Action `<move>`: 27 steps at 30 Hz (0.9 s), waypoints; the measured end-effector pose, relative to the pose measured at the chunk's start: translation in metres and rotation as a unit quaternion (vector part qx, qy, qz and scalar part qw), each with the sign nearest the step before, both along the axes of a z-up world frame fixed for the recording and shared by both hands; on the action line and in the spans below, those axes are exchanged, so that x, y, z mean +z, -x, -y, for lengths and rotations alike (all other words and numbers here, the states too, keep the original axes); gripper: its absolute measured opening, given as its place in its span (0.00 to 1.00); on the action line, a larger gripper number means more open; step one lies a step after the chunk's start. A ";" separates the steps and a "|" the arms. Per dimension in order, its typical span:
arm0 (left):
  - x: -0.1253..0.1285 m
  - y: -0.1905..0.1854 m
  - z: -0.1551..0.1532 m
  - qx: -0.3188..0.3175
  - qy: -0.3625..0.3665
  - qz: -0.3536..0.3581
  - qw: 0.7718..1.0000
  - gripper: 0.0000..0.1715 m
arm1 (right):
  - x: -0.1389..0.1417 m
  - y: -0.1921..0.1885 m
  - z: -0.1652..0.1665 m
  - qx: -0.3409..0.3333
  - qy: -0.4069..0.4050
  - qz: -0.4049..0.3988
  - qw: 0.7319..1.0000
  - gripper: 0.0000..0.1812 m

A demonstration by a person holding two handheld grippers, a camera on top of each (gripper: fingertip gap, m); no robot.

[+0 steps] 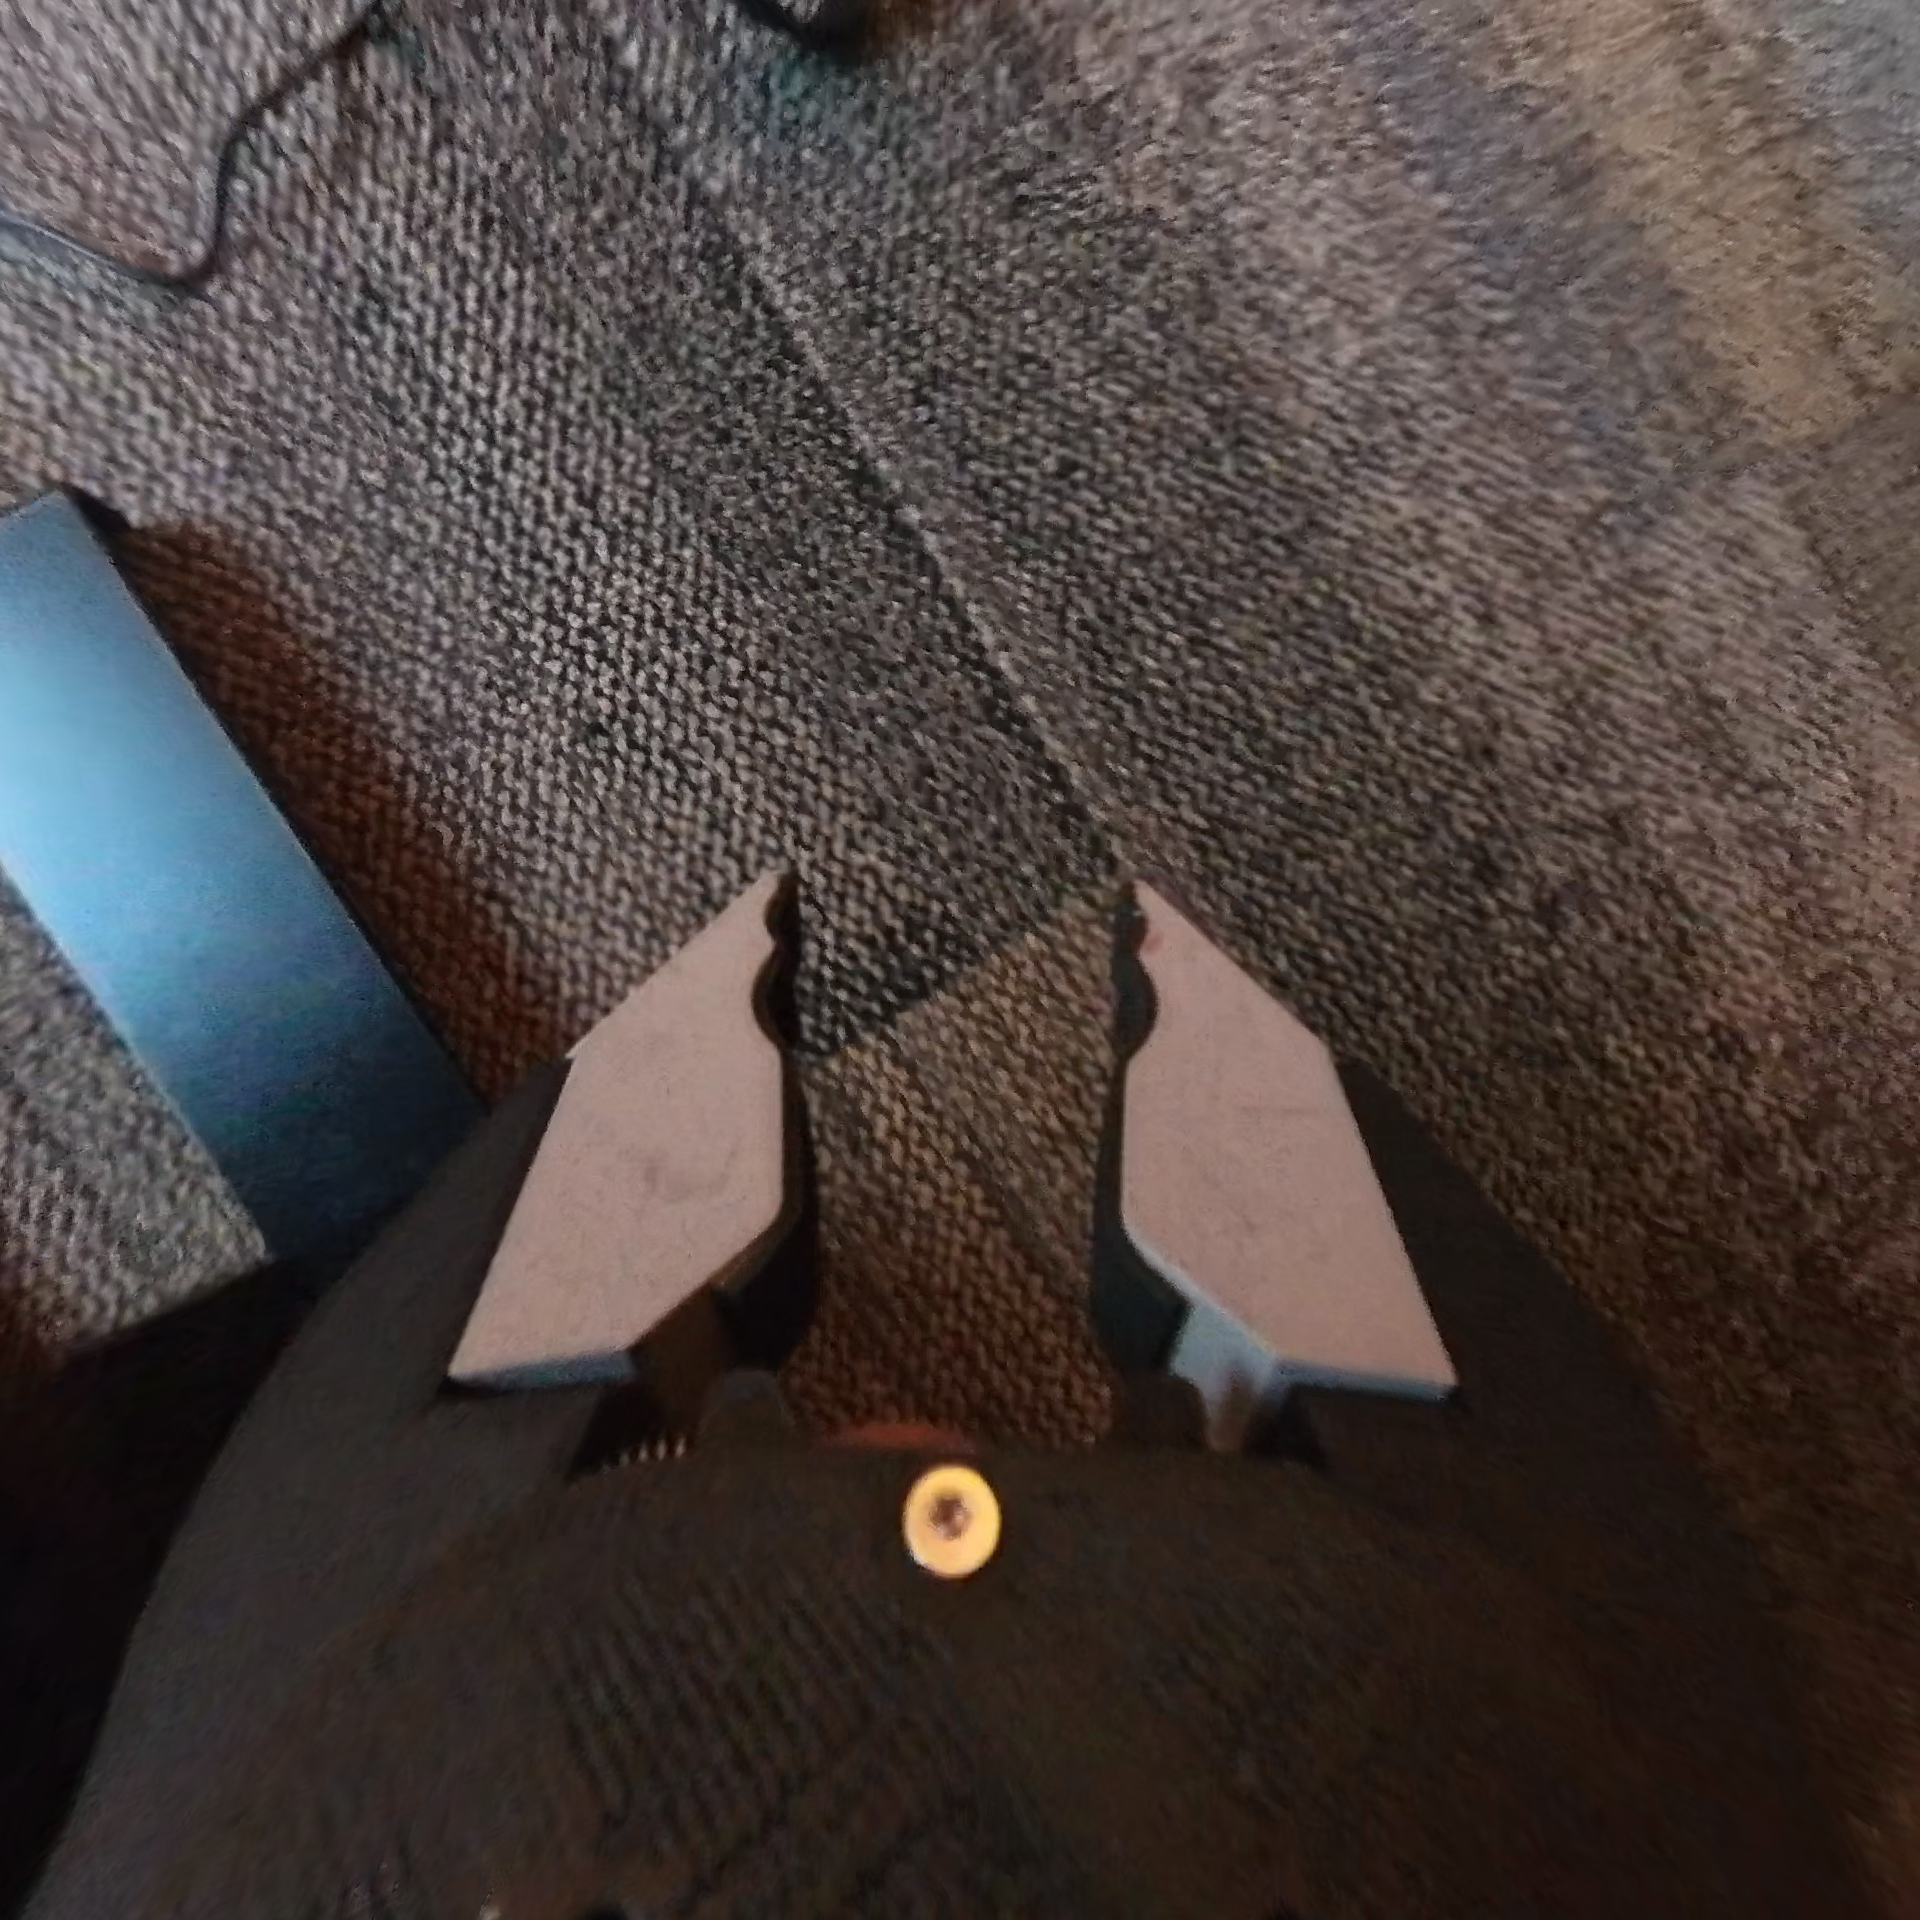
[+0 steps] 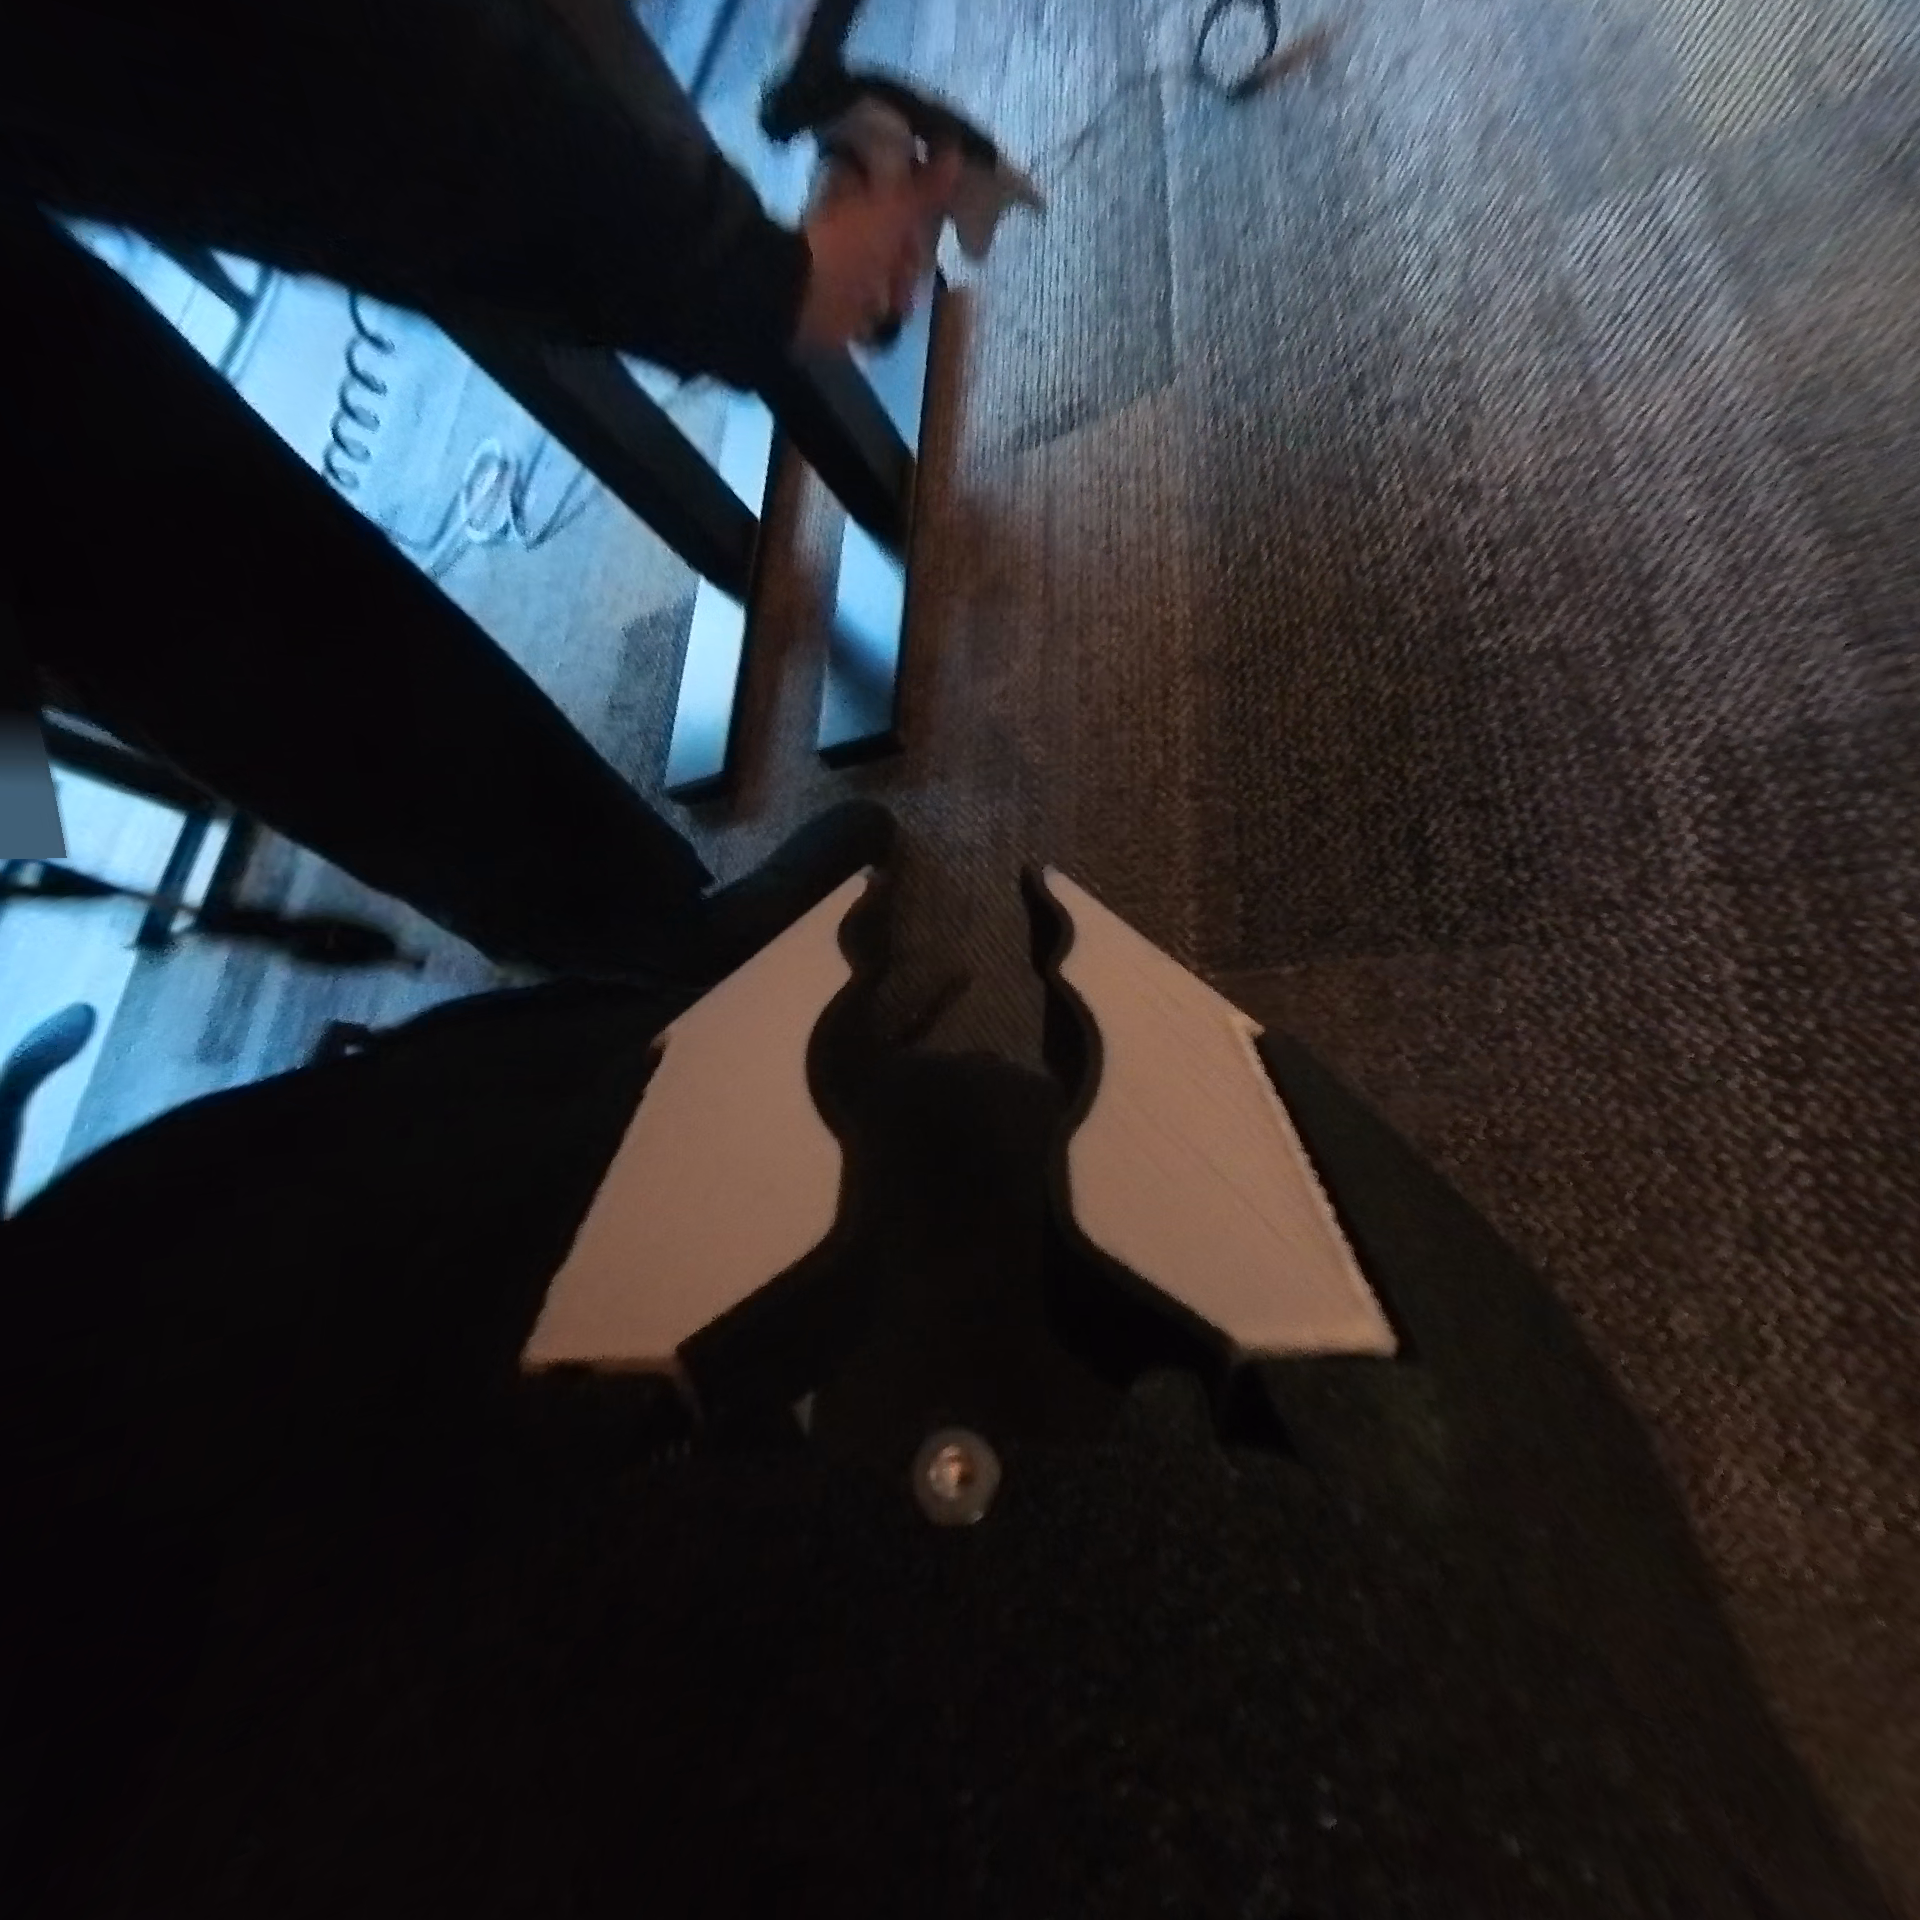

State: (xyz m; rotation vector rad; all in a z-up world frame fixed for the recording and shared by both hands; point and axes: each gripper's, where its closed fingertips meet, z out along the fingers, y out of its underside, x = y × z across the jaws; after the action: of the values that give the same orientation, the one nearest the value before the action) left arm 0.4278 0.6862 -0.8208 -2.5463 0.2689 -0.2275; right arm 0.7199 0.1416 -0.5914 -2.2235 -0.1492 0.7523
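My left gripper (image 1: pixel 956 894) hangs close over grey carpet (image 1: pixel 1247 520), pointing down at it. Its pale fingers (image 1: pixel 665 1143) stand well apart with only carpet between them. My right gripper (image 2: pixel 956 883) is higher above the same carpet (image 2: pixel 1455 727). Its pale fingers (image 2: pixel 727 1143) are apart at the tips, with nothing held between them. In the right wrist view a person's hand (image 2: pixel 873 260) in a dark sleeve holds the other gripper (image 2: pixel 987 197) low near the floor; it is blurred.
A blue-grey metal leg (image 1: pixel 177 883) stands just left of my left gripper. A black cable (image 1: pixel 234 177) lies on the carpet at top left. The right view shows two table legs (image 2: pixel 862 582), a coiled cable (image 2: pixel 364 416), a cable loop (image 2: pixel 1236 42) and a chair base (image 2: pixel 42 1049). About 65 cm separates my left fingertips from my right.
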 end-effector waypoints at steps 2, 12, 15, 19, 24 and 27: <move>0.015 -0.017 0.044 -0.025 -0.032 -0.024 0.999 0.31 | 0.020 0.008 0.015 -0.009 -0.015 0.006 1.000 0.14; 0.062 -0.063 0.380 -0.189 0.098 0.071 0.975 0.28 | 0.140 0.147 0.100 0.013 -0.040 0.000 0.999 0.17; 0.099 -0.057 0.445 -0.249 0.117 0.087 0.957 0.26 | 0.172 0.218 0.134 0.021 -0.041 0.009 0.999 0.19; 0.156 -0.038 0.502 -0.324 0.112 0.089 0.935 0.28 | 0.172 0.279 0.177 -0.022 -0.052 0.078 0.995 0.19; 0.223 0.005 0.564 -0.394 0.080 0.094 0.911 0.28 | 0.183 0.326 0.207 -0.099 -0.076 0.052 0.991 0.19; 0.244 0.040 0.605 -0.447 0.091 0.103 0.884 0.29 | 0.190 0.346 0.214 -0.126 -0.104 0.043 0.986 0.20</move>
State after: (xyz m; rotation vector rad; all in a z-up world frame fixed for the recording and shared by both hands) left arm 0.3874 0.0813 -0.5764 -2.3541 1.3809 -0.8933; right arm 0.3735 -0.0726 -0.4012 -2.0279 0.0119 0.4808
